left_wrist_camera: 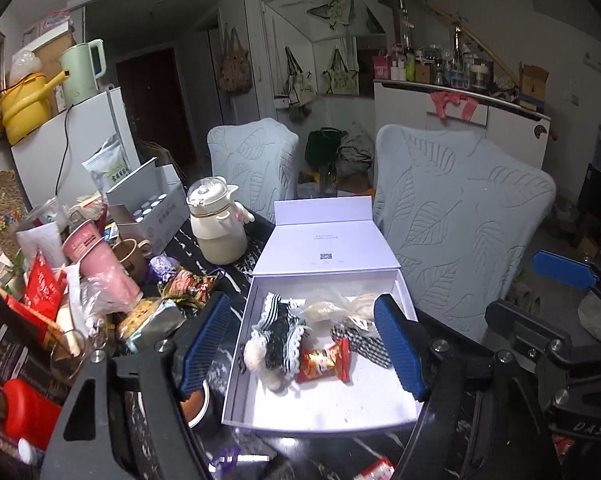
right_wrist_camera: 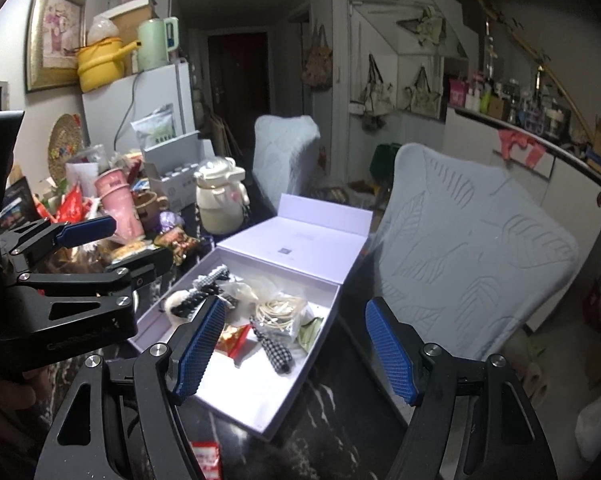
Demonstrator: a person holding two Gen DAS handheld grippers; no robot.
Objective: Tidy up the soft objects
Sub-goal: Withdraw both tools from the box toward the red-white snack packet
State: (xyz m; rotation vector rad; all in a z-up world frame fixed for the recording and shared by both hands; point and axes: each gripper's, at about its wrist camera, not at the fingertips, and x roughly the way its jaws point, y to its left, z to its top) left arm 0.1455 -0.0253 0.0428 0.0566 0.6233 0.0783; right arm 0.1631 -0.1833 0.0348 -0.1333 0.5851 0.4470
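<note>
An open white box (left_wrist_camera: 380, 410) lies on the dark marble table, lid propped back; it also shows in the right wrist view (right_wrist_camera: 256, 400). Inside lie a black-and-white frilly plush (left_wrist_camera: 278, 338), a red snack packet (left_wrist_camera: 324, 362), a checked fabric piece (left_wrist_camera: 366, 344) and a clear bag (left_wrist_camera: 326, 308). The right wrist view shows the checked piece (right_wrist_camera: 274, 350), a coil of cord (right_wrist_camera: 280, 312) and the red packet (right_wrist_camera: 230, 340). My left gripper (left_wrist_camera: 300, 344) is open and empty above the box. My right gripper (right_wrist_camera: 292, 350) is open and empty over the box's near right corner.
Left of the box stand a cream kettle (left_wrist_camera: 218, 226), a pink cup (left_wrist_camera: 100, 268), snack packets (left_wrist_camera: 188, 284) and other clutter. Two leaf-patterned chairs (left_wrist_camera: 456, 220) stand behind the table. A red bottle (left_wrist_camera: 28, 412) is at the near left. A small red packet (right_wrist_camera: 206, 460) lies near the front.
</note>
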